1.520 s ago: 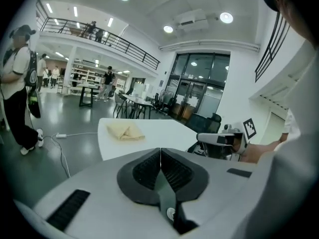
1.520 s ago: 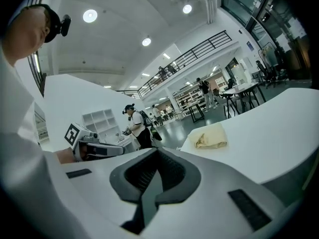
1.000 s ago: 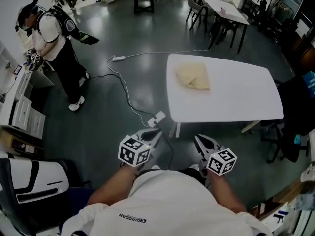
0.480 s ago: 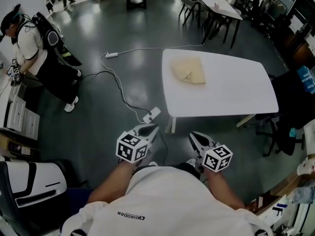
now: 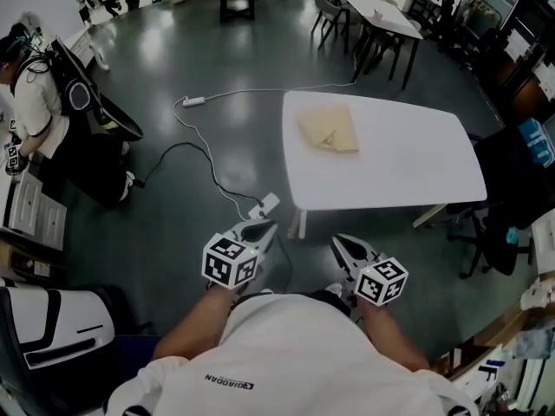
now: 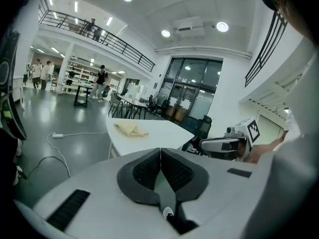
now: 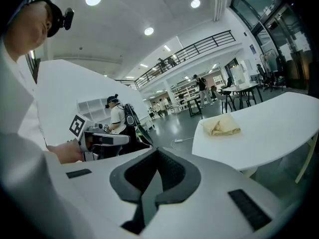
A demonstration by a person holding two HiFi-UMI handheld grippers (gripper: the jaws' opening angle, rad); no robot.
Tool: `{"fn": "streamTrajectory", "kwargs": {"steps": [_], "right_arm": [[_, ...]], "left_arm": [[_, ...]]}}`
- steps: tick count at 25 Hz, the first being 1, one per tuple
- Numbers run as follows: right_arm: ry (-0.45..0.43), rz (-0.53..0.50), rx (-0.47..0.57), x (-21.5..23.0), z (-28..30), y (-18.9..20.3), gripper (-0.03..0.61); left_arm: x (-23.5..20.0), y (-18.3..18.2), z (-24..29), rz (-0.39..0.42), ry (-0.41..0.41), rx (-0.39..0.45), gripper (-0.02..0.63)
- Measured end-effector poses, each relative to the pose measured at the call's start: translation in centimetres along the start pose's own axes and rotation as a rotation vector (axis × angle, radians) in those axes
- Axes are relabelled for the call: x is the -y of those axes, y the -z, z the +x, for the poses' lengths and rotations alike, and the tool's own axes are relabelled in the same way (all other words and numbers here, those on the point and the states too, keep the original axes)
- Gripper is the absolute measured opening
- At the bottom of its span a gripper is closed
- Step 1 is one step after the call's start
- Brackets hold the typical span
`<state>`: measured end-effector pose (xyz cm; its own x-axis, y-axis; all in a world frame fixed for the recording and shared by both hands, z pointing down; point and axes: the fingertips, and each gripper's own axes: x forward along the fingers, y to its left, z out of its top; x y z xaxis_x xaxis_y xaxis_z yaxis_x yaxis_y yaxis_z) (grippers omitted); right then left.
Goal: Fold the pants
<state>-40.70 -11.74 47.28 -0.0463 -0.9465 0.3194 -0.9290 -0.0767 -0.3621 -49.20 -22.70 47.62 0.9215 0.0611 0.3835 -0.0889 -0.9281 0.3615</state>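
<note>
Folded beige pants (image 5: 329, 129) lie on the far left part of a white table (image 5: 408, 167); they also show as a small pile in the left gripper view (image 6: 130, 129) and the right gripper view (image 7: 221, 126). Both grippers are held close to my body, well short of the table. My left gripper (image 5: 263, 230) is shut with nothing between its jaws, and its pads (image 6: 149, 168) meet. My right gripper (image 5: 340, 243) is shut and empty too.
A white cable with a power strip (image 5: 264, 205) runs across the dark floor left of the table. A person (image 5: 39, 102) stands at the far left by white drawers (image 5: 35, 217). More tables and chairs (image 5: 377, 20) stand behind, and a dark chair (image 5: 512, 189) is at the right.
The table and pants have shifted slightly left and up in the head view. The person at the left has drifted toward the left edge. Both grippers stay shut and still.
</note>
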Motion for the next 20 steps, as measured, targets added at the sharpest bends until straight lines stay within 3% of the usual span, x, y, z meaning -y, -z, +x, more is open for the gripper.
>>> {"fn": "streamTrajectory", "kwargs": {"steps": [20], "right_arm": [[0.0, -0.025, 0.002, -0.04, -0.15, -0.17, 0.018]], "left_arm": [[0.34, 0.55, 0.65, 0.002, 0.018, -0.022, 0.029]]}}
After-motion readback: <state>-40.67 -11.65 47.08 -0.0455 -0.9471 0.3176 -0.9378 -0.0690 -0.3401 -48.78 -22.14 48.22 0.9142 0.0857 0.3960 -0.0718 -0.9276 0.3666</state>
